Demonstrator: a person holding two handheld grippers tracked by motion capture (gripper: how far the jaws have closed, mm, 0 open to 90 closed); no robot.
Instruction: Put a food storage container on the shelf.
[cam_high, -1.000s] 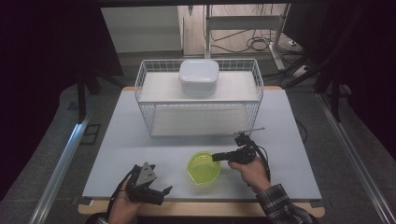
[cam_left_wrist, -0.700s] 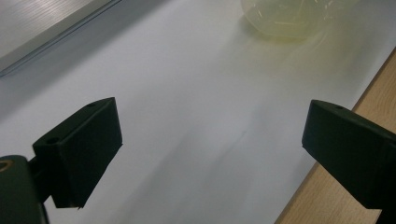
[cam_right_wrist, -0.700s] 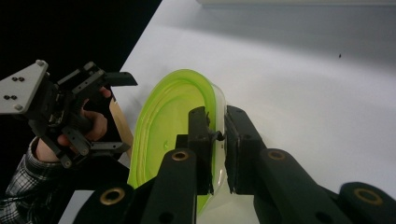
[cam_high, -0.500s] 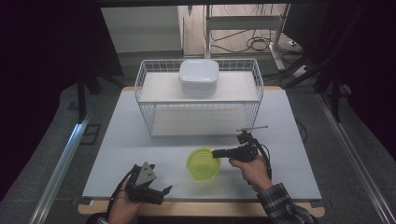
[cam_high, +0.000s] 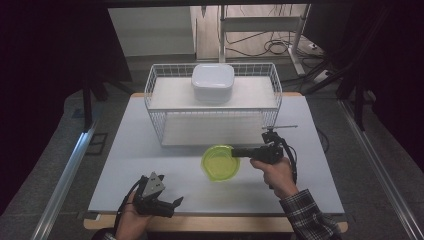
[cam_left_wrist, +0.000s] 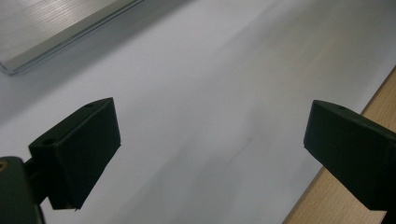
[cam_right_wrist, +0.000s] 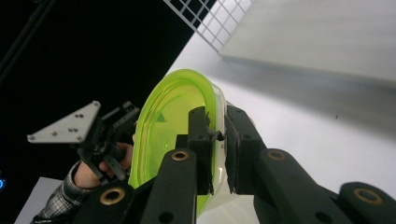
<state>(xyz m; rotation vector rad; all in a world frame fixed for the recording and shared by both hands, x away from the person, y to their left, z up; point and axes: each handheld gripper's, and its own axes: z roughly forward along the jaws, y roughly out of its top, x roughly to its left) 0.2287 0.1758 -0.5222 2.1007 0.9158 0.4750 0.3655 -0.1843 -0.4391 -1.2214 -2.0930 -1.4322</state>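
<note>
Green bowl (cam_high: 220, 163) clamped by right gripper (cam_high: 238, 152), white container (cam_high: 213, 82) atop wire basket (cam_high: 155, 85)

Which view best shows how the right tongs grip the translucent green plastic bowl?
The right gripper view: the right tongs are shut on the rim of the translucent green plastic bowl, one jaw inside and one outside. The high view shows the bowl whole beside the white wire rack, but the grip is small. The left gripper view shows bare tabletop.

Wire rack (cam_high: 155, 107) at the desk's (cam_high: 150, 160) far side, lidded container (cam_high: 213, 82) on top; bowl (cam_high: 220, 163) before it, left gripper (cam_high: 172, 204) nearest, at left.
</note>
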